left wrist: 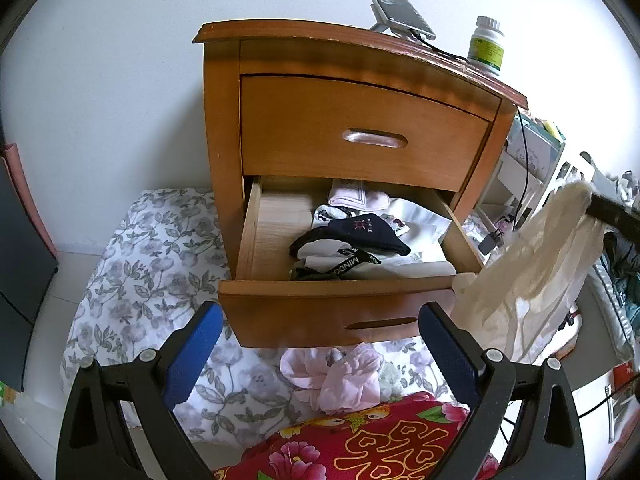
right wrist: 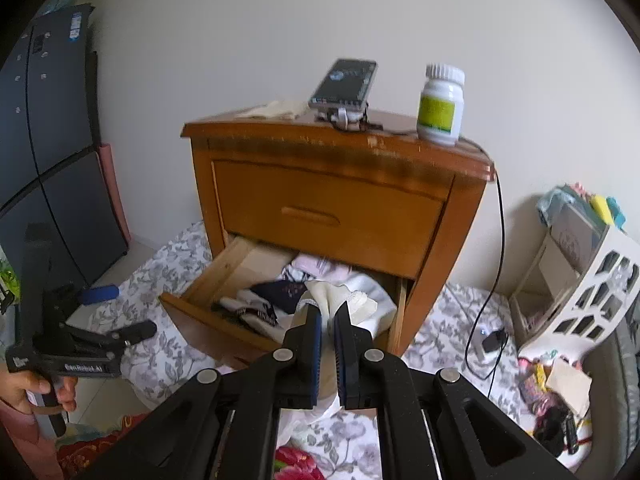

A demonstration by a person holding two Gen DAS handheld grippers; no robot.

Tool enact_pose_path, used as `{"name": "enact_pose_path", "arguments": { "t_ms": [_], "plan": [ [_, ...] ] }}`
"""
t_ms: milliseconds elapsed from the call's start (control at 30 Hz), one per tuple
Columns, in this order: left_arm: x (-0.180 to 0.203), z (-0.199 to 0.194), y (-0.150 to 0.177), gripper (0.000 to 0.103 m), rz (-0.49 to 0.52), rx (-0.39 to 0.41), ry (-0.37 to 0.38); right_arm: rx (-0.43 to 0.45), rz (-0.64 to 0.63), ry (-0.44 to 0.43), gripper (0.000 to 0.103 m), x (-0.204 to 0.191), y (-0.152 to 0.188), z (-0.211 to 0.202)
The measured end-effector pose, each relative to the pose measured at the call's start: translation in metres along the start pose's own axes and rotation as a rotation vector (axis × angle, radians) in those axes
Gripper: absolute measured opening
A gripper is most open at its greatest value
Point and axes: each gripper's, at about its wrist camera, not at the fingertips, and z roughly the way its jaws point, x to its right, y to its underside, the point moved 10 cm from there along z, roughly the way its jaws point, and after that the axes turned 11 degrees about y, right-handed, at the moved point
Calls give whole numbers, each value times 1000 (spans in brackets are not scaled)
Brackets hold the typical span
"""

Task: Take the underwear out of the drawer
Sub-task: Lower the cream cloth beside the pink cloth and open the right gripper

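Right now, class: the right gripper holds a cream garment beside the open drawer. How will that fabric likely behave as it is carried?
The cream garment hangs in loose folds from the right gripper, so it is probably floppy and light. Its thin, pale cloth sways blurred, so it may swing and snag the open drawer.

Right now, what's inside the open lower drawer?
The lower drawer holds a dark navy garment on white and pink folded pieces, bare wood at left. Whatever lies underneath is covered.

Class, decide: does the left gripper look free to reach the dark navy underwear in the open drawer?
Probably yes: the left gripper is open and empty, the drawer is pulled out, and the navy underwear lies on top, uncovered.
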Motion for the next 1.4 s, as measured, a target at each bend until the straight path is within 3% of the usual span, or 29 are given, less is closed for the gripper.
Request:
{"name": "enact_pose_path", "arguments": {
  "t_ms": [433,767,1400],
  "plan": [
    [-2,9,6,98,-1,-30,2,-72,-39,-72,6,-31,32,20],
    [-8,18,10,98,-10,-54,3,-193,-84,-138,6,-71,64,66],
    [-25,55,27,98,-40,-147,6,-440,-121,-129,7,-105,143,157]
  ]
}}
